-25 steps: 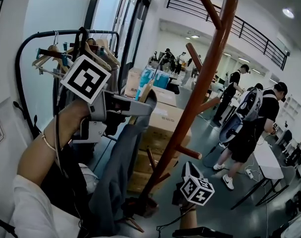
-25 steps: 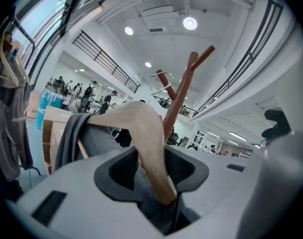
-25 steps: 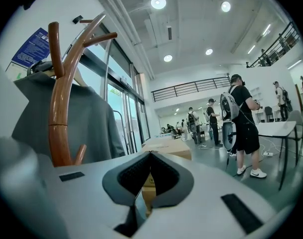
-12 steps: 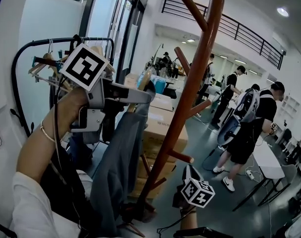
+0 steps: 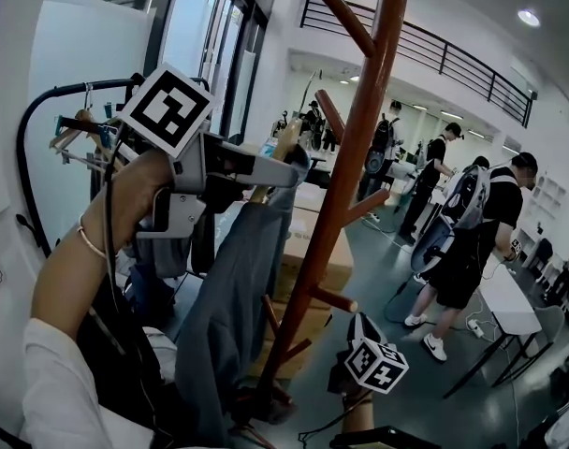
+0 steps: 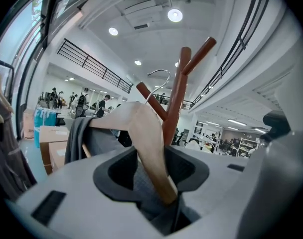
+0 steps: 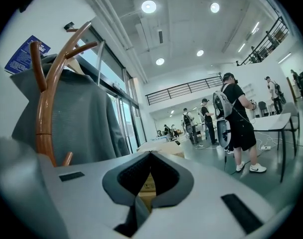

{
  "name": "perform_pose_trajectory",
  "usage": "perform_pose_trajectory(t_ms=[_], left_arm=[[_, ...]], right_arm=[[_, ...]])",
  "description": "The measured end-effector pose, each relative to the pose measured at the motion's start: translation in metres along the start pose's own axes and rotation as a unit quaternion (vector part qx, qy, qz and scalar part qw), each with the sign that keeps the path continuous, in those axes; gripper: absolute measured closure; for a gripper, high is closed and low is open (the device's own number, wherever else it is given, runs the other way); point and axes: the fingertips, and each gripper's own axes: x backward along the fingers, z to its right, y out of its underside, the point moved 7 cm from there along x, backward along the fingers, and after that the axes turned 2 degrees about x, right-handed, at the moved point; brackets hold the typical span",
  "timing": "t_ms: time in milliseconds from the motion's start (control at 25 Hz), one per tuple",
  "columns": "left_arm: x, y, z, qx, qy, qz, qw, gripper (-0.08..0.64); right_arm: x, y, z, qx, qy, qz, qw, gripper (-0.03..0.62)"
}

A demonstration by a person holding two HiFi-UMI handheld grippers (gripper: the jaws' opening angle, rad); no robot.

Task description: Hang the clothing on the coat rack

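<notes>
A brown wooden coat rack with slanted pegs stands in the middle of the head view. My left gripper is raised to its left and shut on one arm of a pale wooden hanger. Its jaws have just been opening a little, with the hanger arm still between them. A grey garment hangs from that hanger. The hanger's metal hook is up by the rack's top pegs, not on one. My right gripper is low beside the rack's foot, its tips together with nothing seen between them.
A black clothes rail with more hangers stands at the left by the glass doors. Stacked cardboard boxes sit behind the rack. Several people stand at the right near a white table.
My left gripper has lifted the hanger and garment higher, towards the upper part of the rack. The right gripper has shifted slightly, staying low.
</notes>
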Motion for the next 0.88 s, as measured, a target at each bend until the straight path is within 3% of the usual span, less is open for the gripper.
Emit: perform_pose_trajectory(t_ms=[320, 680, 880], left_arm=[[-0.014, 0.004, -0.004, 0.002, 0.003, -0.029, 0.9996, 0.385], [-0.021, 0.009, -0.021, 0.019, 0.000, -0.034, 0.9992, 0.387], [-0.023, 0.011, -0.025, 0.035, 0.018, -0.032, 0.9987, 0.387]], right_arm=[[-0.001, 0.001, 0.011, -0.012, 0.009, -0.002, 1.000, 0.569], [-0.010, 0.006, 0.012, -0.021, 0.008, -0.008, 1.000, 0.569], [-0.016, 0.004, 0.002, -0.020, -0.001, -0.014, 1.000, 0.569]])
